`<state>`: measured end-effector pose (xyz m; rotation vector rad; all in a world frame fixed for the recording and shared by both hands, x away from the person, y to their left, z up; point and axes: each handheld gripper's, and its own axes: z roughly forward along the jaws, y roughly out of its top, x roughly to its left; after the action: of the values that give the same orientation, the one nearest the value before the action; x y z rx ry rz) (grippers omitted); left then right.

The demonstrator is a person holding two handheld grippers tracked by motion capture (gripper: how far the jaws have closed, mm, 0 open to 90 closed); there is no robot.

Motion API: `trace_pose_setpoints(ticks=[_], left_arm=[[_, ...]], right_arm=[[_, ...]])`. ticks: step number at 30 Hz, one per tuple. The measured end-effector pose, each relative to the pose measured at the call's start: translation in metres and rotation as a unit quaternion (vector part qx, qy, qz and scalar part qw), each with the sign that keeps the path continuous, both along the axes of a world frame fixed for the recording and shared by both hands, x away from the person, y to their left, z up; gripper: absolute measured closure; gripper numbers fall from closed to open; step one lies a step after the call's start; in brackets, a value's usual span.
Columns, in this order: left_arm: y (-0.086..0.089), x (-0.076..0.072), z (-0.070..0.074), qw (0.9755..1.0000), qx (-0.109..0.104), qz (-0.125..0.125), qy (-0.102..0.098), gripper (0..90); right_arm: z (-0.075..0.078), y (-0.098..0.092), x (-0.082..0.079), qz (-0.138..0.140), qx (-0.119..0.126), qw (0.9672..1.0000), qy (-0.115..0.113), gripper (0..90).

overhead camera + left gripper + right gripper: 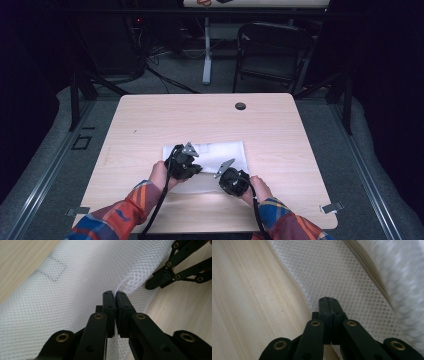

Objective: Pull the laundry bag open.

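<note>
Left gripper view: left tool [115, 295] pinching mesh bag [82, 287].

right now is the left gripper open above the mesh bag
No, the left gripper has its fingers shut on a pinched fold of the white mesh bag.

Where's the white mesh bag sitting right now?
In the high view, the white mesh bag lies flat on the light wooden table, centre and toward the near edge; the left gripper and right gripper pinch its near edge.
</note>
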<state>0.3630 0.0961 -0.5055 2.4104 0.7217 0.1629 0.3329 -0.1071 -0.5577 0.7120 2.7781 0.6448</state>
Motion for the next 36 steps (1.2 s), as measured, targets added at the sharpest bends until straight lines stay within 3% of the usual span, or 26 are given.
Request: trace_pose_setpoints(ticks=[11, 36], left_arm=[[0.001, 0.007, 0.008, 0.9999, -0.007, 0.010, -0.007, 87.1], [0.001, 0.028, 0.033, 0.9992, 0.011, 0.020, -0.034, 87.2]], right_arm=[[0.001, 0.000, -0.001, 0.000, -0.004, 1.0000, 0.008, 90.0], [0.001, -0.001, -0.003, 0.004, 0.004, 0.9998, 0.018, 90.0]])
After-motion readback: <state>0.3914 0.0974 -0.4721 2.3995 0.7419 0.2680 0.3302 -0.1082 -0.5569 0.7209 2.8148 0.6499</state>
